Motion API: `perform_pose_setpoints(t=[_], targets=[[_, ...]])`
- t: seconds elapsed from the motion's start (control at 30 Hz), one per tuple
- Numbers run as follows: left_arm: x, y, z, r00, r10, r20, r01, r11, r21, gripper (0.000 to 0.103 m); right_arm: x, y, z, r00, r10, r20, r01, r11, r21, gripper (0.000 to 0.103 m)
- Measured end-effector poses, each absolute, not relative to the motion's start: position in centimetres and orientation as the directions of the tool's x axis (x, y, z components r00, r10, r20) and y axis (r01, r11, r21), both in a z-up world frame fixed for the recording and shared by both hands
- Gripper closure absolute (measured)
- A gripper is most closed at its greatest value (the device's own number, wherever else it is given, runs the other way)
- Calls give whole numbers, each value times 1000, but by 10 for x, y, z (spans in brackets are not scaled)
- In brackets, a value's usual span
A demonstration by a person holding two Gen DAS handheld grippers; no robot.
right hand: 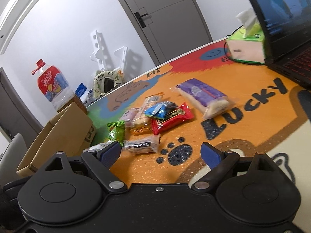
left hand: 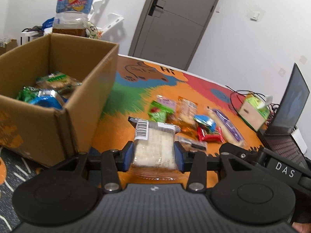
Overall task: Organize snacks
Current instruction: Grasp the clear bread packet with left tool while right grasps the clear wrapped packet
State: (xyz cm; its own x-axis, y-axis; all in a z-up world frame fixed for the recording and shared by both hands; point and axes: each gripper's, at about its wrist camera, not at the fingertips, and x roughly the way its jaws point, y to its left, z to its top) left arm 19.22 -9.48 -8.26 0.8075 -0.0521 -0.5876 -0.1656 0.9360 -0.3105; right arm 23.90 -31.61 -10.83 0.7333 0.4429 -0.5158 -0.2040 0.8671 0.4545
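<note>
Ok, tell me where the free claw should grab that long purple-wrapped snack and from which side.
Grip the long purple-wrapped snack across its narrow width at mid-length, coming down from above. It lies flat on the mat, apart from the pile, with both long sides free. The right claw is open and looks wide enough to straddle it; turn it so the fingers cross the pack's long axis.

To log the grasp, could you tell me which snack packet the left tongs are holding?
The clear packet of white biscuits with a barcode label, clamped between the left tongs; all other packets lie loose on the mat or in the box.
</note>
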Motion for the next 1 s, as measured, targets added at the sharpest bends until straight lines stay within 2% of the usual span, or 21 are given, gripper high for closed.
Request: perform_pose_setpoints(t=[0.4, 0.9, 1.0], targets=[[187, -75, -78, 818, -42, -573, -191, 921, -340, 60, 251, -290, -105, 716, 449, -534, -228, 874, 430, 13], [185, -56, -81, 821, -13, -570, -234, 904, -358, 61, 273, -248, -114, 697, 400, -595, -252, 913, 320, 13], [185, -56, -82, 822, -16, -569, -233, 902, -362, 61, 273, -245, -117, 696, 394, -600, -253, 917, 308, 21]])
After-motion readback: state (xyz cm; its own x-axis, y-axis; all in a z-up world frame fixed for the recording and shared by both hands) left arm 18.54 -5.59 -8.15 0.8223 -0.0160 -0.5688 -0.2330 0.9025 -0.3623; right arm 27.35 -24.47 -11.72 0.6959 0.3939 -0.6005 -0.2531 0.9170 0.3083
